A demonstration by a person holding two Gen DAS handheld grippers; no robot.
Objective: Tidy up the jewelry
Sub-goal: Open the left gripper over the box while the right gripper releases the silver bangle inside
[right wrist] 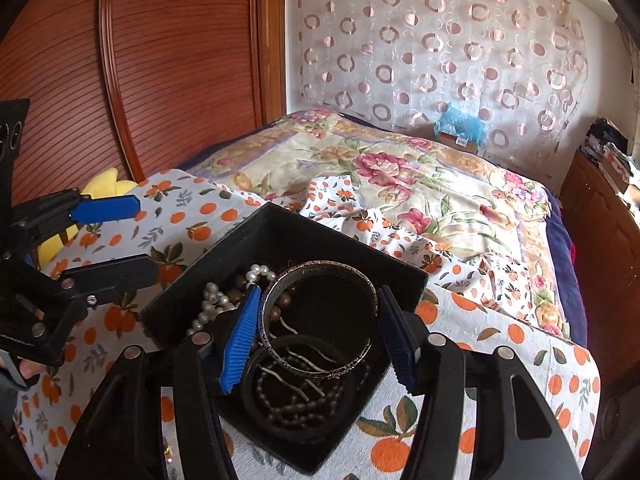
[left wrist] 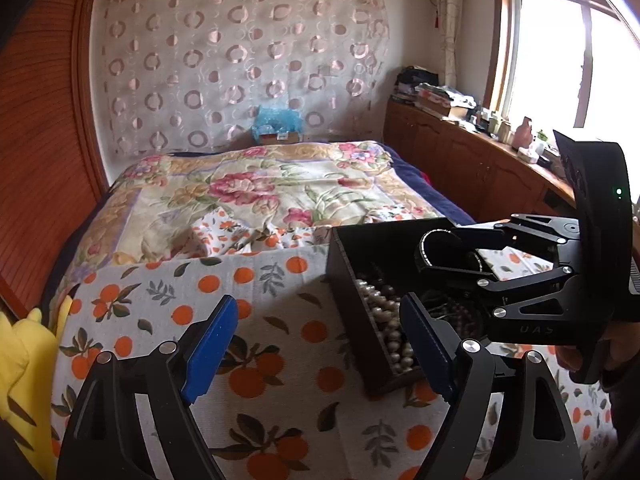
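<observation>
Bangle (right wrist: 320,320), engraved silver metal, gripped over black box (right wrist: 224,264).

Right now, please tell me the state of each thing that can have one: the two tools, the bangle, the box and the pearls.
Left tool: open, nothing between its pads, above the orange-print cloth.
Right tool: shut on the bangle.
Bangle: held tilted over the box.
Jewelry box: open, no lid on it.
Pearl necklace: lying inside the box.
</observation>
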